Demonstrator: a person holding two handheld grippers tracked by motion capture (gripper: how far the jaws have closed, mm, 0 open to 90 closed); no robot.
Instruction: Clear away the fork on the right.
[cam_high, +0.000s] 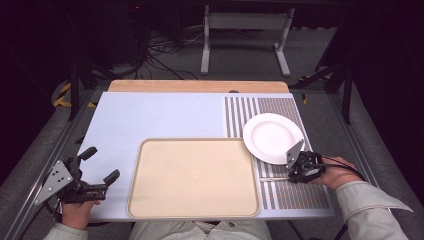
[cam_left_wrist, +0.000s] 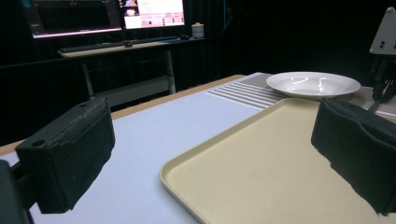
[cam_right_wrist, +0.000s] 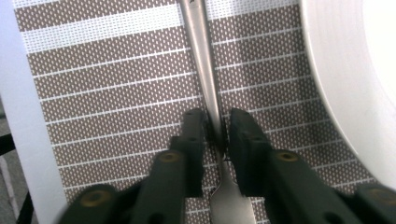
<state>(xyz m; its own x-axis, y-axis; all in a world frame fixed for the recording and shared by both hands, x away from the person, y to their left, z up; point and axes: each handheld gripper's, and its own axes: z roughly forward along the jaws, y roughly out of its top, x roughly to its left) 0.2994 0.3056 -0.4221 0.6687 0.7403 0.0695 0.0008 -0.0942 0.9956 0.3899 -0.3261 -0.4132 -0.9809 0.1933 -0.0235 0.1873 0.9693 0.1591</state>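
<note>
A metal utensil (cam_right_wrist: 208, 70) is seen lying flat on the striped placemat (cam_right_wrist: 112, 93) at the right side of the desk (cam_high: 150, 115), between the beige tray (cam_high: 193, 176) and the person's right hand. In the right gripper view its slim handle runs straight up the middle of the picture, away from the right tongs (cam_right_wrist: 216, 133), while its broader end passes under them toward the bottom edge. The handle is caught between the two black jaws, whose pads are pressed against it from either side; the right tongs are thus clamped on the utensil, which is still resting on the placemat. Whether it is a fork or a spoon cannot be told. In the high view the handle is seen pointing from the right tongs (cam_high: 295, 175) toward the tray's right rim, ending just beside it

A white plate (cam_high: 273, 137) is set on the same placemat, just beyond the utensil and near the right tongs; in the right gripper view its rim (cam_right_wrist: 336, 84) curves down the right side, apart from the handle

The left tongs (cam_high: 102, 164) are held above the left edge of the desk, well apart from the utensil. Their jaws are spread wide with nothing between them, and they are pointed across the tray toward the plate (cam_left_wrist: 313, 84)
</note>
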